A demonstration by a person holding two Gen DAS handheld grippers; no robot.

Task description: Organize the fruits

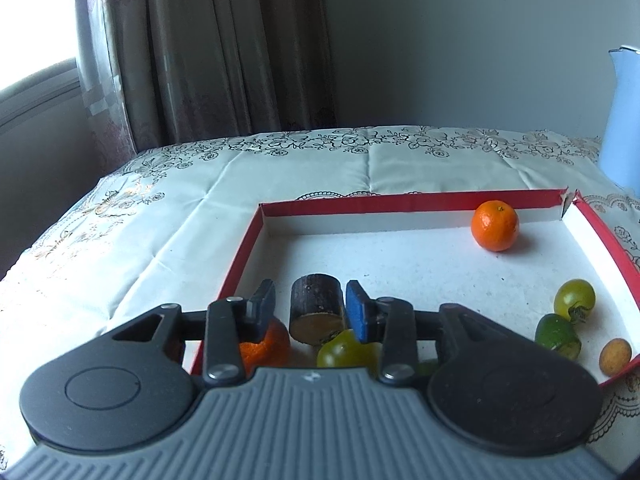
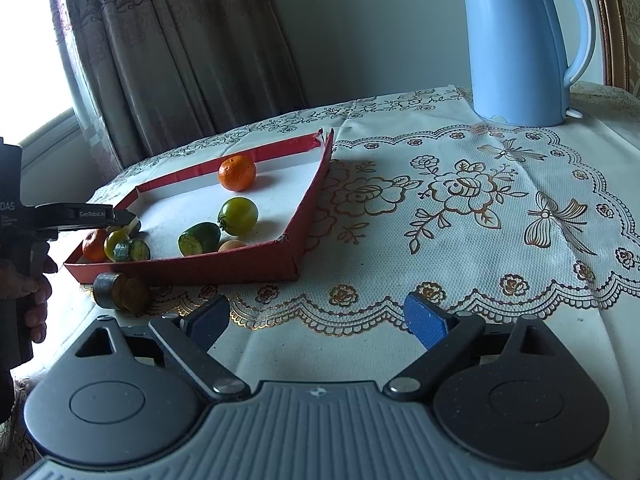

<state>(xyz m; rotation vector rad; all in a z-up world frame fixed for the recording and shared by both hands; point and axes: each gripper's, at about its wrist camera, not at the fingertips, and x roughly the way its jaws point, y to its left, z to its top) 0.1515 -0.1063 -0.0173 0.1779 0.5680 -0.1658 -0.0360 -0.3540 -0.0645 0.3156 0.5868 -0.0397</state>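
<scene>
A red tray [image 1: 400, 202] with a white floor holds a mandarin [image 1: 495, 225], a green tomato [image 1: 574, 299], a green cucumber piece [image 1: 558, 336] and a small tan fruit [image 1: 615, 356]. My left gripper [image 1: 310, 292] is low over the tray's near left corner. A short dark cylinder with a tan cut face [image 1: 317, 308] stands on the floor between its pads, with a gap on the left side, so the jaws are open. Under the fingers lie another mandarin [image 1: 266, 346] and another green tomato [image 1: 344, 354]. My right gripper [image 2: 316, 314] is open over the tablecloth, with nothing between its fingers.
A second dark cut piece [image 2: 120, 292] lies on the cloth outside the tray's near wall [image 2: 192, 270]. A blue kettle [image 2: 520, 48] stands at the back right. A hand [image 2: 36, 288] holds the left gripper's handle. A curtain [image 2: 180, 60] hangs behind the table.
</scene>
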